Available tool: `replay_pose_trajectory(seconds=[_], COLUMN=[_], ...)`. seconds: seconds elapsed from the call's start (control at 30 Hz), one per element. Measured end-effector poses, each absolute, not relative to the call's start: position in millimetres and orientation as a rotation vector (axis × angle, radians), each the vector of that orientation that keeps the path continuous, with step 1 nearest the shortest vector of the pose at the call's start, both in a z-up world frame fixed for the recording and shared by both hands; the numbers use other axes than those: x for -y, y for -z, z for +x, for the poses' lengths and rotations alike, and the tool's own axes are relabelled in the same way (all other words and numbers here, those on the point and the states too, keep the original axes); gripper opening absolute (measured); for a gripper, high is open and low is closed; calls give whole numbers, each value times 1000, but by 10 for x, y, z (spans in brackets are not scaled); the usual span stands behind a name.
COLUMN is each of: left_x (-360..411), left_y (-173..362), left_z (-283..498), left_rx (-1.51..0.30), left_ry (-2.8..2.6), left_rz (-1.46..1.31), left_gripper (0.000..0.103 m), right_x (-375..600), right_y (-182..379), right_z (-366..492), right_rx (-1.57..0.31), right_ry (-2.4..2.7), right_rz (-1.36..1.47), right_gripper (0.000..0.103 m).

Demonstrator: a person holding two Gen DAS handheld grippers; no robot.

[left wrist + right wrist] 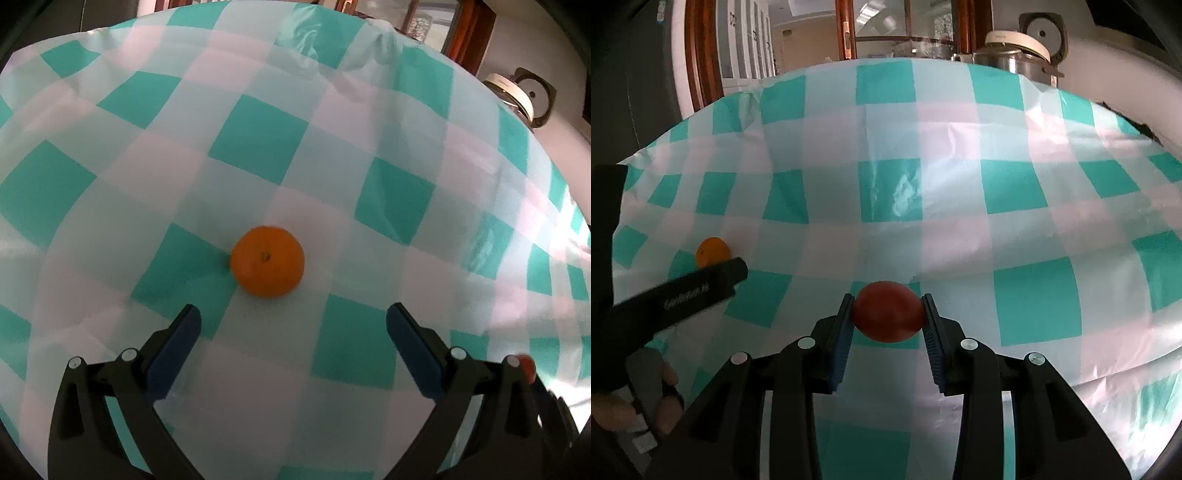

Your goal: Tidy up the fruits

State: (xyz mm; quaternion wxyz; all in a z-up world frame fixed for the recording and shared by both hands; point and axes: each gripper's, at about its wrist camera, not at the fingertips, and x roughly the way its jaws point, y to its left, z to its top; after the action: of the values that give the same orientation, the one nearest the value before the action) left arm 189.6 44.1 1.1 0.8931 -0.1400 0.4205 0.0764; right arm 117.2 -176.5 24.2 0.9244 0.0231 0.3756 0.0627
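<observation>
A round orange citrus fruit [267, 261] with a small dark stem dimple sits on a glossy teal-and-white checked plastic tablecloth [258, 140], just ahead of the left gripper [293, 317] and slightly toward its left finger, clear of both blue-padded black fingers [173, 350], which stand spread wide with nothing between them. The right gripper [888, 314] is clamped on a smooth, dark red, egg-shaped fruit [888, 312], its ribbed blue pads [843, 343] pressing on either side; the fruit shows above the cloth at the fingertips, though whether it rests on the surface or is lifted cannot be told. From the right wrist view, the left gripper's black finger [698, 291] reaches in from the left edge, partly covering the orange fruit [712, 250] beyond it, with a hand [631, 398] visible low at the left around the tool's handle. Past the far edge of the cloth, beyond the right gripper's tips, stand a metal pot with a cream lid [1015, 51] and wood-framed glass doors [905, 26].
</observation>
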Motion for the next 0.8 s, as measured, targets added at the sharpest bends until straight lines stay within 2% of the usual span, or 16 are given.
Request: replay_pose_trajectory(seconds=[0.23, 0.37, 0.47, 0.53, 0.6, 0.8], left_x=[-385, -343, -309, -278, -256, -346], left_y=[27, 57, 50, 44, 25, -10], left_z=[2051, 2095, 2096, 2097, 2110, 2022], left_rx=[-901, -928, -921, -919, -914, -879], left_ry=[-169, -210, -244, -269, -277, -232], left_rz=[-246, -194, -164, -134, -131, -203], left_gripper=[100, 94, 76, 49, 37, 35], right_x=[1756, 1756, 1758, 1756, 1756, 1764], right_y=[-228, -226, -221, -220, -220, -210], right_z=[1184, 1185, 1189, 1189, 1190, 1193], right_rx=[-778, -778, -781, -781, -782, -789], right_ry=[-126, -128, -129, -131, -131, -131], right_rz=[43, 40, 42, 41, 42, 48], right_gripper=[36, 36, 36, 37, 37, 37])
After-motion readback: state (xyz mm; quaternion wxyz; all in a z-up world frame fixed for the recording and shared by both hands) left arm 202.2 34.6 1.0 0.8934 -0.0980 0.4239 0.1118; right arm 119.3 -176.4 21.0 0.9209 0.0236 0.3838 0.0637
